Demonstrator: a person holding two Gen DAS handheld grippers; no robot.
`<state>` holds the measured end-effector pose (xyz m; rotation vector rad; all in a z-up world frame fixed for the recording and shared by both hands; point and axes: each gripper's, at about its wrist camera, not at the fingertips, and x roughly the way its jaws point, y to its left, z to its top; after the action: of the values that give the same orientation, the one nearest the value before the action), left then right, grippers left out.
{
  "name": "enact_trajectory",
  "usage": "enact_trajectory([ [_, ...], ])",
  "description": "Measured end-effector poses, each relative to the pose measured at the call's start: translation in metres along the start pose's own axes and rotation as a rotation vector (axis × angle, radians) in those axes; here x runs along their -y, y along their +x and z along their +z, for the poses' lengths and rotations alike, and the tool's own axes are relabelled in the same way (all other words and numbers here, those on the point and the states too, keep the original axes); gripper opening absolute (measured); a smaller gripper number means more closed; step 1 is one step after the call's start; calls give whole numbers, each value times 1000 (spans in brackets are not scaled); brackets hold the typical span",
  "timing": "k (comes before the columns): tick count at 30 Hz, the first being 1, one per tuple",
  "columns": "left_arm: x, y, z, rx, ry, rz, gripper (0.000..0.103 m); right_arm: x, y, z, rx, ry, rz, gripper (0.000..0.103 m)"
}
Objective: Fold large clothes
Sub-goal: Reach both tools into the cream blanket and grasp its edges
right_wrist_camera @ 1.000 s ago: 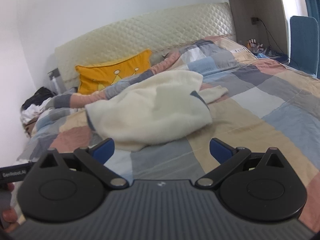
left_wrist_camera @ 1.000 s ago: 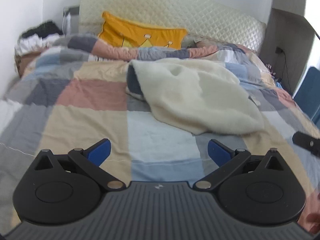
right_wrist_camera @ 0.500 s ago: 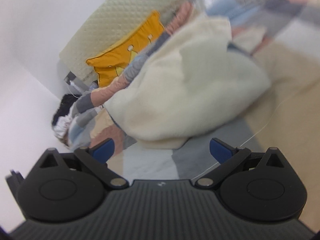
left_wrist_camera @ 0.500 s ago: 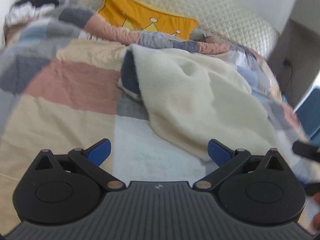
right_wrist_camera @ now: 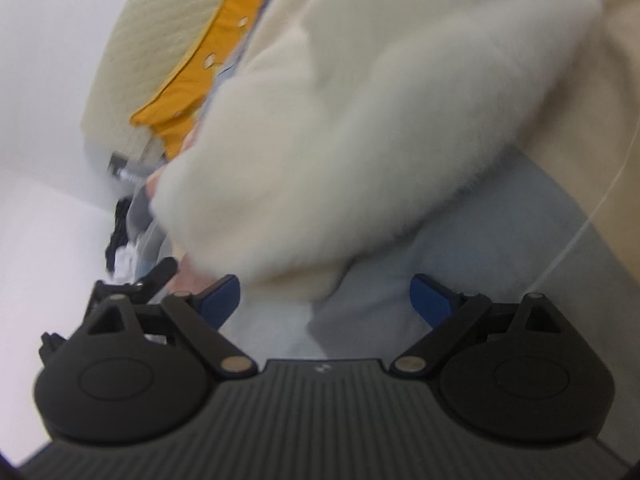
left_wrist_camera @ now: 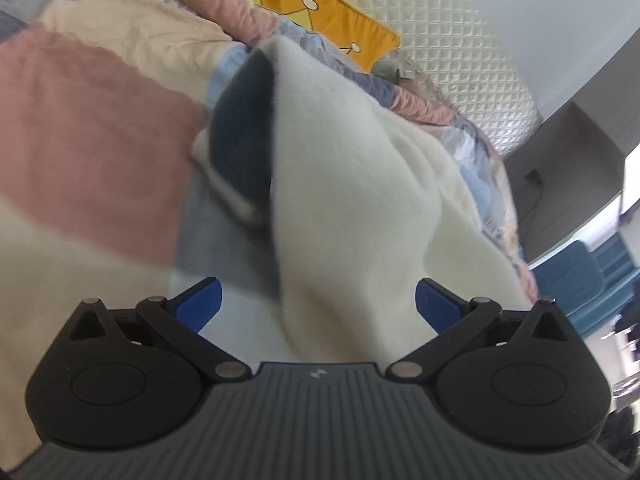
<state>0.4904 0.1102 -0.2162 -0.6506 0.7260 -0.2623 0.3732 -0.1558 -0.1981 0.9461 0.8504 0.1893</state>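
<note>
Left wrist view: cream fleece garment (left_wrist_camera: 360, 184) lies crumpled on the patchwork bed (left_wrist_camera: 92, 128), unfolded. Left gripper (left_wrist_camera: 318, 300) jaws apart at its near edge; right gripper (right_wrist_camera: 325, 296) jaws closing, nothing gripped. All folding remains.

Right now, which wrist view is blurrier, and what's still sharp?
Right wrist view: heavier smear; the cream fleece garment and yellow pillow are soft. Left wrist view: quilt and garment edge smeared, headboard crisper. Both: black gripper bodies sharp, fisheye bending at edges.
</note>
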Motion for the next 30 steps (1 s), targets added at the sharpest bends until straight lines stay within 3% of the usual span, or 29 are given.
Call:
enact_trajectory([
  [3, -13, 28, 16, 25, -54, -44, 103, -2, 10, 6, 64, 6, 5, 95],
  [6, -11, 53, 25, -6, -75, -129, 103, 1, 19, 17, 129, 61, 17, 95],
  [9, 1, 76, 33, -55, -70, -161, 91, 4, 25, 32, 167, 126, -24, 82],
  [12, 12, 95, 44, -102, -93, -177, 78, 6, 29, 44, 190, 166, -3, 79],
  [14, 20, 103, 53, -119, -85, -176, 70, 4, 32, 45, 205, 158, -27, 66],
  [15, 21, 106, 54, -128, -86, -167, 60, 4, 31, 46, 211, 154, -41, 50],
  [17, 26, 108, 59, -147, -84, -145, 42, 11, 26, 46, 225, 172, -33, 32],
  [19, 35, 102, 62, -153, -69, -125, 24, 16, 26, 52, 222, 182, -6, 23],
  [21, 50, 90, 62, -138, -27, -128, 18, 16, 19, 57, 212, 166, 32, 19],
  [26, 79, 39, 42, -49, -13, -235, 15, 6, -27, 53, 314, 105, 178, 17],
  [30, 88, -15, 8, -1, -75, -270, 14, -8, -74, 43, 357, 38, 211, 16],
])
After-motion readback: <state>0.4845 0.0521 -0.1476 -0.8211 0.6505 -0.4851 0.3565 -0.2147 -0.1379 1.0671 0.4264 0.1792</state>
